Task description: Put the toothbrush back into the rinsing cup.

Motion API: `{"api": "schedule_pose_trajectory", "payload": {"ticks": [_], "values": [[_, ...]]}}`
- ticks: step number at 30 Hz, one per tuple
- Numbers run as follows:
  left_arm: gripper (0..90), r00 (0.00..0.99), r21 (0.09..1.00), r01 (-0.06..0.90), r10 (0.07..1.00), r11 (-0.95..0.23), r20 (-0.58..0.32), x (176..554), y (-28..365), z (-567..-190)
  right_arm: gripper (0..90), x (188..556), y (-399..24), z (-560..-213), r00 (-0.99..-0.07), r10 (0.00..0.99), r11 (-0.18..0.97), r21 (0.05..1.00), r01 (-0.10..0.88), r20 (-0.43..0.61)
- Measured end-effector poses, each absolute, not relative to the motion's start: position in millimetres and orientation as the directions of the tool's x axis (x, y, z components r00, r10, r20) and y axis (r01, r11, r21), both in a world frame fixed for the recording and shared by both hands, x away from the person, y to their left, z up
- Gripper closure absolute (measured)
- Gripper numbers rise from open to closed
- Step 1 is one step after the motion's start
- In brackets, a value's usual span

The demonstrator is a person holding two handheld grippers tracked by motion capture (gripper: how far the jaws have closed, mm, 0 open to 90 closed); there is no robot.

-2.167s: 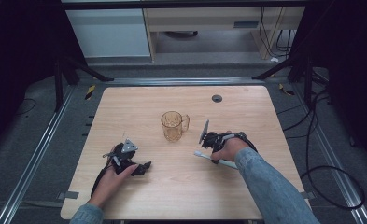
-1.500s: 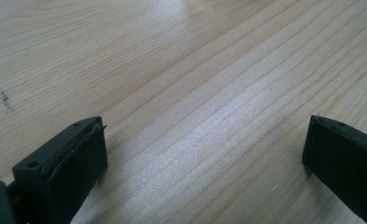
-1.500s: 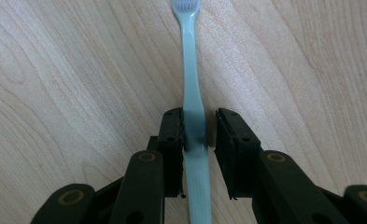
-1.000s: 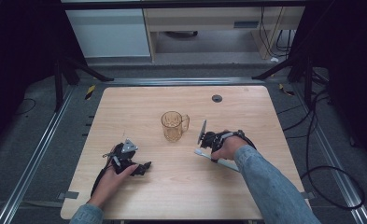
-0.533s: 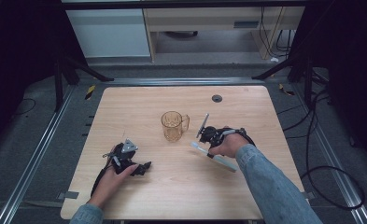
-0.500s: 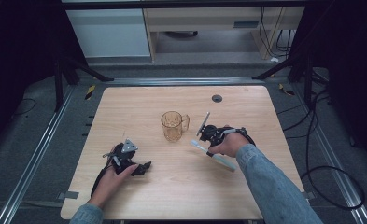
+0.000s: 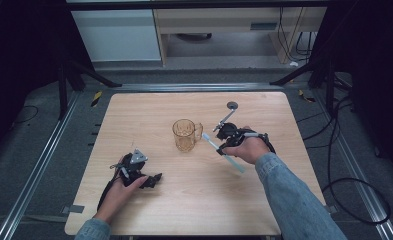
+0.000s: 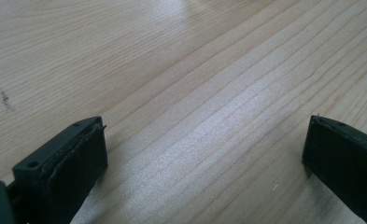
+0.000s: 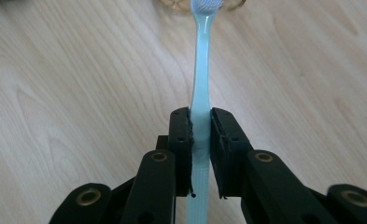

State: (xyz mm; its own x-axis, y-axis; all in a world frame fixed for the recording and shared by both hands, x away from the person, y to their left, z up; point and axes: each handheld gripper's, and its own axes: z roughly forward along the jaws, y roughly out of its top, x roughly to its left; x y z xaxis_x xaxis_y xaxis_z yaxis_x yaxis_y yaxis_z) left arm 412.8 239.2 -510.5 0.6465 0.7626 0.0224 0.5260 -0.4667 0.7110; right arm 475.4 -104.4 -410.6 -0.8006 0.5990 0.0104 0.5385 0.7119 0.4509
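I have lifted the light blue toothbrush [image 9: 200,70] off the bench [image 7: 194,210] with my right fingers [image 9: 201,140] clamped on its handle, its brush end now close beside the amber cup [image 7: 185,135] near the bench's middle, ready to drop in, while my left fingers [image 8: 204,154] rest apart.

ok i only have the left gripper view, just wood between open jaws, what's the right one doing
Observer: The right gripper is shut on a pale blue toothbrush, clamped on its handle.
Operator: which way is the brush end pointing
Observer: Bristles point toward an amber cup mid-table, close to its handle side.
Operator: and where's my left gripper from up top
Observer: The left gripper sits low near the table's front left, apart from the cup.
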Motion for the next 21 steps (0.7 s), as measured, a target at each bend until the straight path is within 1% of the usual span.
{"api": "schedule_pose_trajectory", "payload": {"ticks": [2,4,5,6,7,8,9,16,18,20,21], "values": [[0.0,0.647,0.711,0.526,0.763,-0.466,0.022,413,239,-510,79.1,476,-104,-409,-0.799,0.601,0.706,0.464,0.535,0.007],[0.0,0.646,0.711,0.526,0.763,-0.466,0.022,413,239,-511,79.1,477,-104,-405,-0.79,0.613,0.68,0.503,0.533,0.009],[0.0,0.646,0.711,0.526,0.763,-0.466,0.022,413,239,-511,79.1,477,-104,-405,-0.79,0.613,0.68,0.503,0.533,0.009],[0.0,0.646,0.711,0.526,0.763,-0.466,0.022,413,239,-510,79.1,478,-105,-403,-0.783,0.622,0.663,0.529,0.529,0.003],[0.0,0.646,0.711,0.526,0.763,-0.466,0.022,413,239,-510,79.1,478,-105,-403,-0.783,0.622,0.663,0.529,0.529,0.003],[0.0,0.647,0.711,0.526,0.762,-0.467,0.022,413,239,-510,79.1,479,-105,-401,-0.778,0.628,0.64,0.558,0.528,0.015],[0.0,0.647,0.711,0.526,0.762,-0.467,0.022,413,239,-510,79.1,479,-105,-401,-0.778,0.628,0.64,0.558,0.528,0.015],[0.0,0.647,0.711,0.526,0.763,-0.466,0.022,413,239,-511,79.2,481,-111,-395,-0.754,0.657,0.577,0.643,0.503,-0.001],[0.0,0.647,0.711,0.526,0.762,-0.467,0.022,413,239,-510,79.1,481,-111,-393,-0.75,0.661,0.57,0.653,0.499,-0.003],[0.0,0.646,0.711,0.526,0.763,-0.466,0.022,413,239,-511,79.2,482,-112,-389,-0.736,0.677,0.537,0.681,0.498,0.005],[0.0,0.646,0.711,0.526,0.763,-0.466,0.022,413,239,-511,79.2,482,-112,-389,-0.736,0.677,0.537,0.681,0.498,0.005]]}}
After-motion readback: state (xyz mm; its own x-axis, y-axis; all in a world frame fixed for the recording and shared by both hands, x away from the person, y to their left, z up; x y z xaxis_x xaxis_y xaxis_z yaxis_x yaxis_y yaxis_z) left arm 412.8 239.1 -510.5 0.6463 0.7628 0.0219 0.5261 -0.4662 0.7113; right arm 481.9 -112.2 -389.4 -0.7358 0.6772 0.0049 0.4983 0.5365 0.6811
